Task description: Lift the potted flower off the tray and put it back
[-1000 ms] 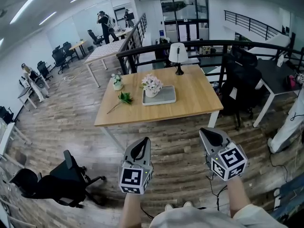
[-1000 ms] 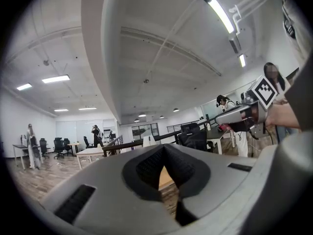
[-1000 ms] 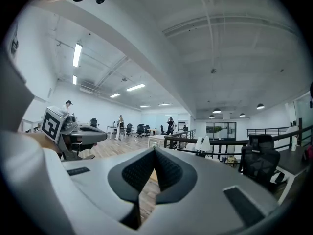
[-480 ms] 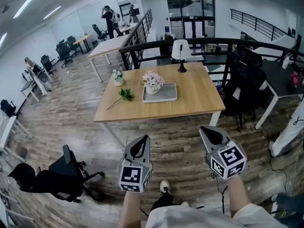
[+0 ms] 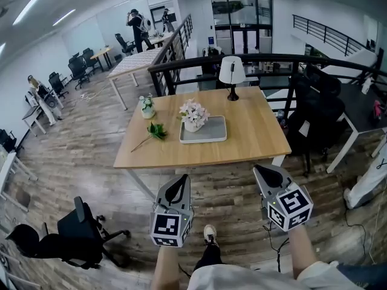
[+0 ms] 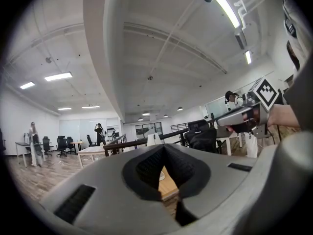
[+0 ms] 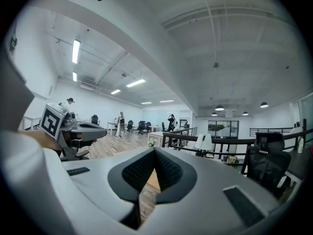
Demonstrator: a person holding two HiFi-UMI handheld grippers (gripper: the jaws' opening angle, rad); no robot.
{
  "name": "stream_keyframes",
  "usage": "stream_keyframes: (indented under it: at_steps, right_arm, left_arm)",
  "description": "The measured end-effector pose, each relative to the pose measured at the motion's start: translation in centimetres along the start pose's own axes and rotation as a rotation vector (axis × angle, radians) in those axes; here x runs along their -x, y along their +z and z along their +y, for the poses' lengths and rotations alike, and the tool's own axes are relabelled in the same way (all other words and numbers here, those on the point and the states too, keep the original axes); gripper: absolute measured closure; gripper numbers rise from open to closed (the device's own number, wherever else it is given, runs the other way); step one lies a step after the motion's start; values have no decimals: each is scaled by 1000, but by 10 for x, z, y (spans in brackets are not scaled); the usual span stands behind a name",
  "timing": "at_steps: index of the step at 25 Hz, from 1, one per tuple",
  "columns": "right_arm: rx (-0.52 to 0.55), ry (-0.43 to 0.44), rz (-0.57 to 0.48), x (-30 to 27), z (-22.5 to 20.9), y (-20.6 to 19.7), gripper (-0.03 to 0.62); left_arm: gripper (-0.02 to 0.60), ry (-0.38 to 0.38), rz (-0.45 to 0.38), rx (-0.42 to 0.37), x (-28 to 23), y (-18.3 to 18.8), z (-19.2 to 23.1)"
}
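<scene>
The potted flower (image 5: 193,113), pale pink blooms in a white pot, stands on the left part of a grey tray (image 5: 211,132) on the wooden table (image 5: 254,138). Both grippers are held out level, short of the table's near edge and well away from the pot. My left gripper (image 5: 178,187) is shut with nothing in it, as its own view shows (image 6: 164,151). My right gripper (image 5: 269,175) is likewise shut and empty (image 7: 154,153). Each gripper shows in the other's view, the right gripper (image 6: 249,115) and the left gripper (image 7: 73,126).
On the table stand a white lamp (image 5: 231,72) at the back, a small vase (image 5: 146,106) at the left and a green sprig (image 5: 155,131). A black railing (image 5: 266,59) runs behind. Black office chairs stand lower left (image 5: 72,237) and right (image 5: 317,110). People stand far back.
The person has walked toward the table, which now sits nearer and larger. Both grippers moved forward with them, still shut. A shoe has come into view below.
</scene>
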State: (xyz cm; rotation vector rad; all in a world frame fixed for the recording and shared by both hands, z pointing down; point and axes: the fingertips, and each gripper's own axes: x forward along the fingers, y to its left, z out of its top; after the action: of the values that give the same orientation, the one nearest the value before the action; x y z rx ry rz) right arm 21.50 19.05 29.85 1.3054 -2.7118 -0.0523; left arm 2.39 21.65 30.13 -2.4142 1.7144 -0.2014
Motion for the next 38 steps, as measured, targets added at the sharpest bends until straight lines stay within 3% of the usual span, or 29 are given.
stream_keyframes:
  at_steps: [21, 38]
  right_arm:
    - [-34, -40, 3, -220, -61, 18, 579]
    - [-74, -22, 24, -335, -84, 5, 576]
  left_arm:
    - [572, -49, 37, 23, -177, -44, 159]
    - [538, -86, 97, 57, -263, -94, 232]
